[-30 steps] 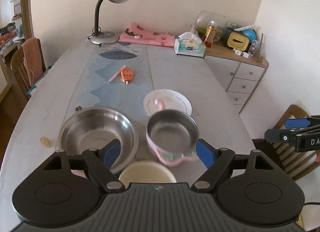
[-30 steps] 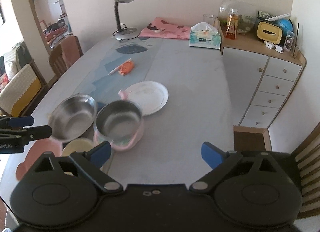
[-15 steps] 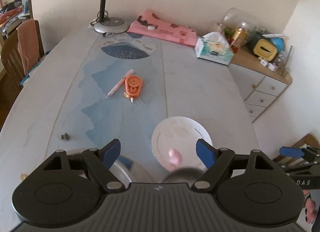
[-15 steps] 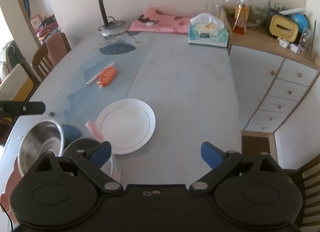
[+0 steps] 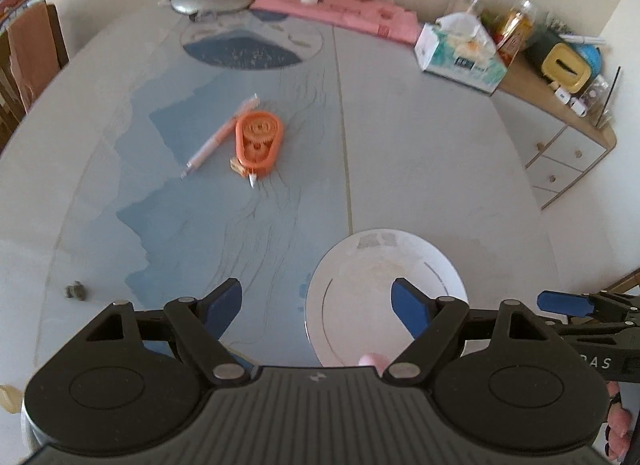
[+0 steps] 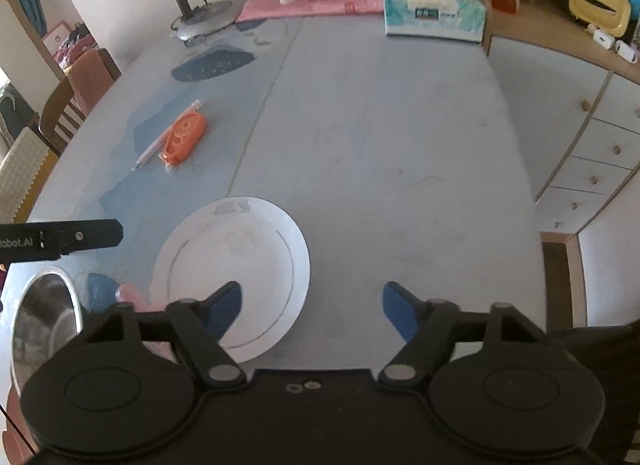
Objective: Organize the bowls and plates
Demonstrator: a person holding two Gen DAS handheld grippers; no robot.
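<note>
Left wrist view: the left tool [image 5: 316, 307] hangs with its jaws spread wide and nothing between the pads; the right-hand pad overlaps the white plate [image 5: 384, 293] in the picture, but contact cannot be told.
Right wrist view: the right tool [image 6: 312, 307] has its jaws closing, with only bare worktop [image 6: 380, 145] and a slice of the plate's near right rim in the gap; it grasps nothing.
Step in hand: by my reading, both tools are coming in over the plate, the right one nearer to taking its rim.
Next move: likely lower one pad under the plate's edge and the other on top, then lift it toward the bowls.
White plate: flat on the worktop, toward the near edge and about midway across.
Steel bowl [image 6: 44, 317]: at the near left corner, just left of the plate, with a pink-rimmed dish [image 6: 132, 293] between them, mostly hidden by the tool body.
Clutter farther off: an orange tape dispenser [image 5: 259, 143] and a pen [image 5: 218, 137] lie side by side toward the left edge; a tissue box [image 6: 434, 11] sits at the far right corner.
Risk: the thin, flat plate may slide rather than lift.
</note>
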